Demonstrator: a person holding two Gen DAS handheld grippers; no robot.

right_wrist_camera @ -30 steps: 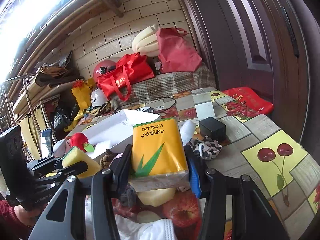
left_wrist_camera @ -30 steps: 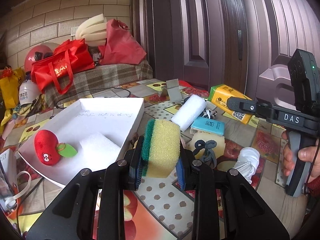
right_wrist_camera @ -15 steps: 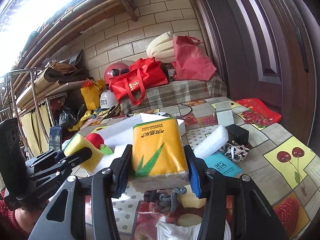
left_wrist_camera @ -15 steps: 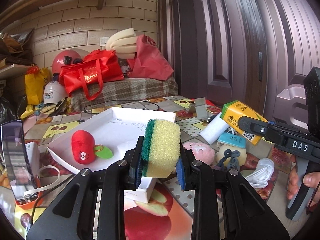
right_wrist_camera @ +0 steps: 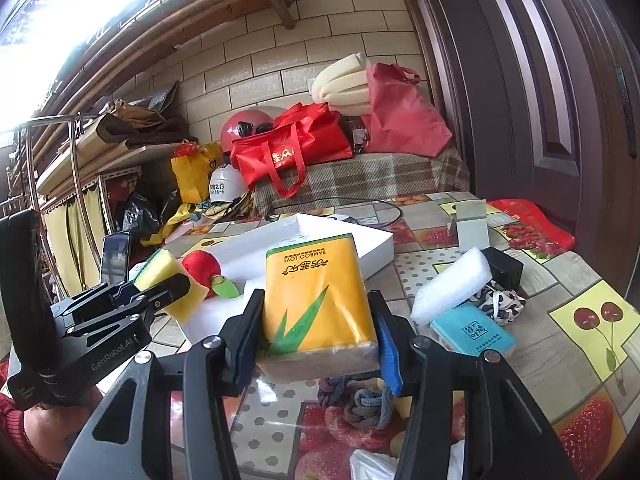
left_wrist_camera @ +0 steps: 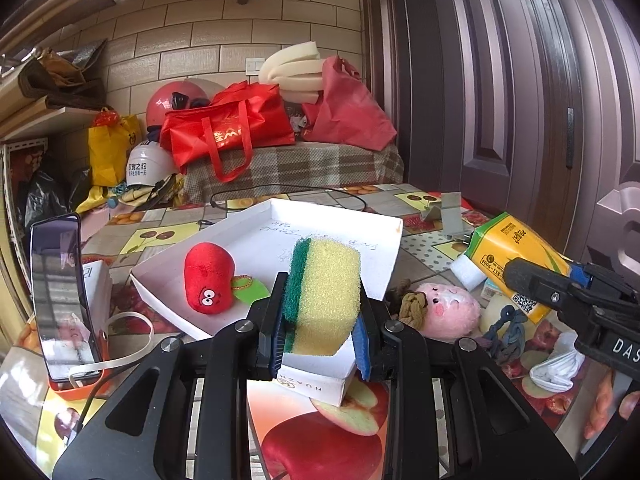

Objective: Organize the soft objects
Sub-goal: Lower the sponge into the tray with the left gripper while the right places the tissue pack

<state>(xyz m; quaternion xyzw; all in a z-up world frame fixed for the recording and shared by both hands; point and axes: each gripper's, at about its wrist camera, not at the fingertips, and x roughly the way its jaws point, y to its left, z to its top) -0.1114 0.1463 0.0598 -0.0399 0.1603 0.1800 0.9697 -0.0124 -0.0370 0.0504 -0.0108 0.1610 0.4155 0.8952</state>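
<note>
Two matte black grippers are seen here, each built of angular, cut-out arms. Silver round screws are set at the joints of the left gripper (left_wrist_camera: 320,344), and blue pads are fitted inside its fingers (left_wrist_camera: 276,344). The same screws and blue pads are shown on the right gripper (right_wrist_camera: 318,344). White lettering, "GenRobot.AI", is printed along the left unit's side; "DAS" is marked on the other. A dark red sleeve (right_wrist_camera: 16,432) is worn.
</note>
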